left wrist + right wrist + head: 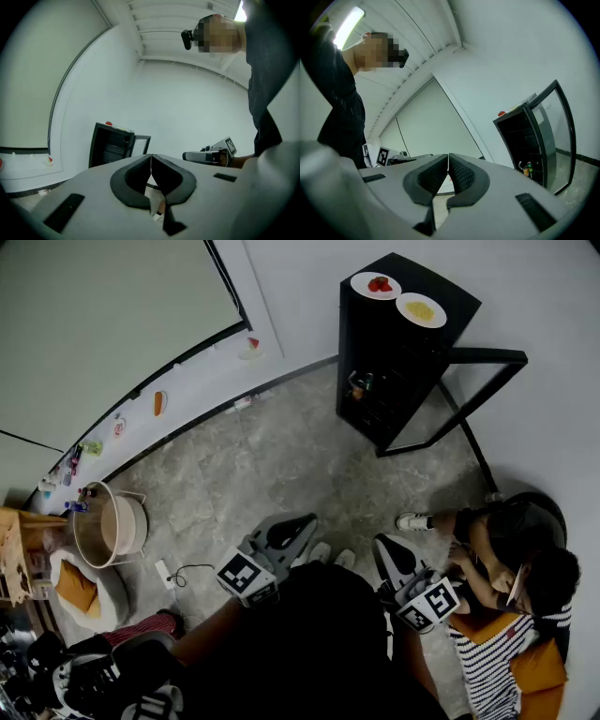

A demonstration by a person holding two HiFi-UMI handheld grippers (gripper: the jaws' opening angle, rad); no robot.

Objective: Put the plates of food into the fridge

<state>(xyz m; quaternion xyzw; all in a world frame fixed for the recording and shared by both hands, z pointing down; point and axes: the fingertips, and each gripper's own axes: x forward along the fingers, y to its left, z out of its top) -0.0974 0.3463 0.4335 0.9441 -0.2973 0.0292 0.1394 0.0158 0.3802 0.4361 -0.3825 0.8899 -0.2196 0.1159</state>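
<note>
**Head view: jaws shut and empty on both sides**

Low, left of centre: left hand-held gripper (292, 525), jaws pressed together, nothing between them. Across the floor (272, 456): black fridge (389, 371), door (469, 395) swung open to the right. On top, plate of red fruit (376, 285) just beside plate of yellow food (421, 309). Lower right: right hand-held gripper (390, 551), jaws likewise together, pinching nothing, well apart from both plates.

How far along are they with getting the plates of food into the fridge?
Done: the fridge has its door open. In hand: nothing; the left gripper and right gripper are both shut and empty, away from the fridge. Left: both plates. The plate with red food and the plate with yellow food sit on top of the fridge, neither inside yet.
</note>
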